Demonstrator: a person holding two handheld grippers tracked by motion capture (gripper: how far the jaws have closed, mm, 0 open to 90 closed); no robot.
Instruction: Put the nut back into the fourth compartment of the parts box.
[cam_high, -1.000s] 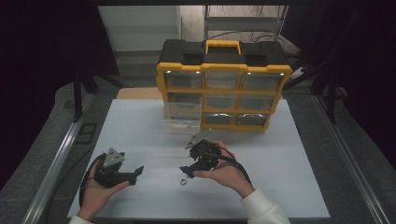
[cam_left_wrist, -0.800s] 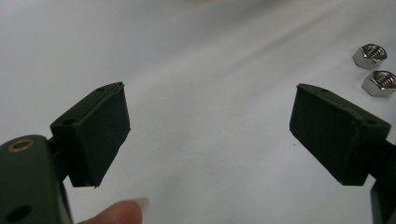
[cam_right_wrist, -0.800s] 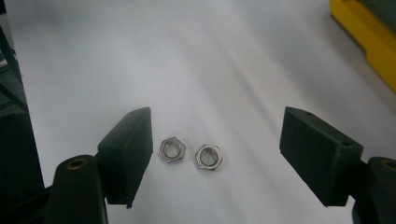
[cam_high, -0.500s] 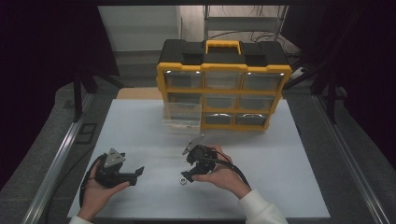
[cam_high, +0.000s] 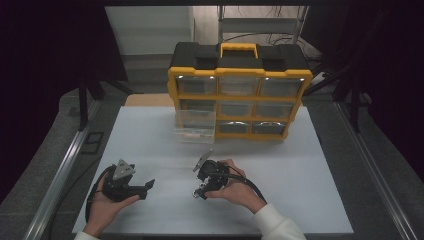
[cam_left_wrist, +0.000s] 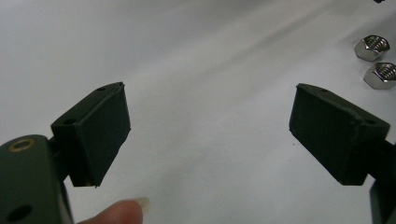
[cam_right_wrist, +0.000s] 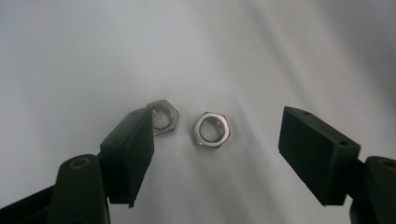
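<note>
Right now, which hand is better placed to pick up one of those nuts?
The right. The right gripper hangs over the two nuts, jaws open, one nut between them. The left gripper sees them off to one side.

Yellow-black drawer organizer (cam_high: 239, 90), clear pulled-out drawer (cam_high: 196, 126), white table (cam_high: 310, 170)

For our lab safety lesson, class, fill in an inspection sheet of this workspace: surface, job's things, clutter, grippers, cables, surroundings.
Surface: white table top, bare around the work.
Job's things: two silver steel hex nuts, lying flat, side by side.
Clutter: clear plastic drawer pulled out of the yellow-and-black organiser case.
Grippers: left gripper open, nothing between; right gripper open above the nuts.
Cables: black cable trailing from the right gripper.
Surroundings: dark; metal side rails.
</note>
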